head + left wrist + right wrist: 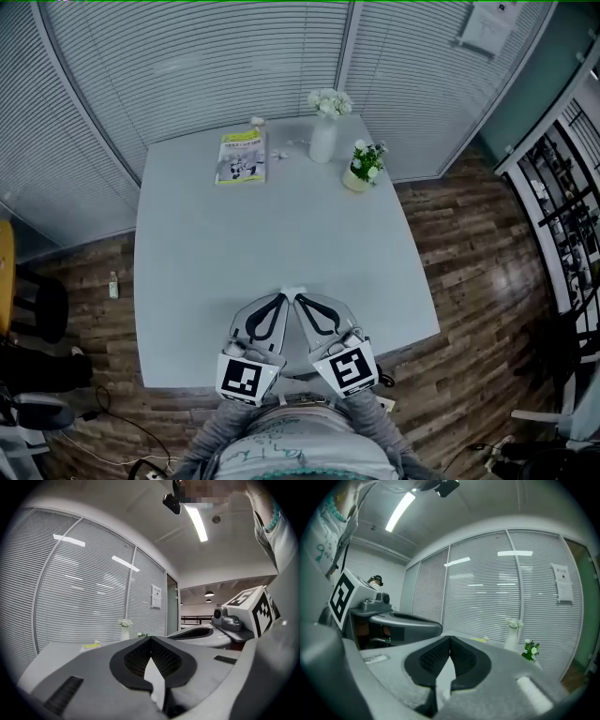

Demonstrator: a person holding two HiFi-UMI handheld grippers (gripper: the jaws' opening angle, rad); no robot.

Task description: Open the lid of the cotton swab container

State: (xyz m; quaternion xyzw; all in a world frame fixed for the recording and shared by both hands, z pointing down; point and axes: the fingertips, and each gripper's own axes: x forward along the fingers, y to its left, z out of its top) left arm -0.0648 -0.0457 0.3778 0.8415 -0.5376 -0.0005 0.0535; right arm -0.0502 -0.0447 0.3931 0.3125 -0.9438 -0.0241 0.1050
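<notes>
The task has not really begun. The left gripper [282, 300] and the right gripper [301, 300] sit side by side at the 6 o'clock edge of the pale, smooth surface [187, 272]. Both are squeezed tight and hold nothing. Their dark pads [137, 659] look bumpy, like a net.

I think the cotton swab container is the small white thing [257, 121] at 12 o'clock, well apart from the grippers and just past the flat yellow-green book [241, 157]. It is too small to be sure. At 1 o'clock stand a tall white vase [323, 142] and a round little plant pot [355, 180].

Next, I think both grippers must reach far across and open up. One would hold the container and one would lift its lid.
</notes>
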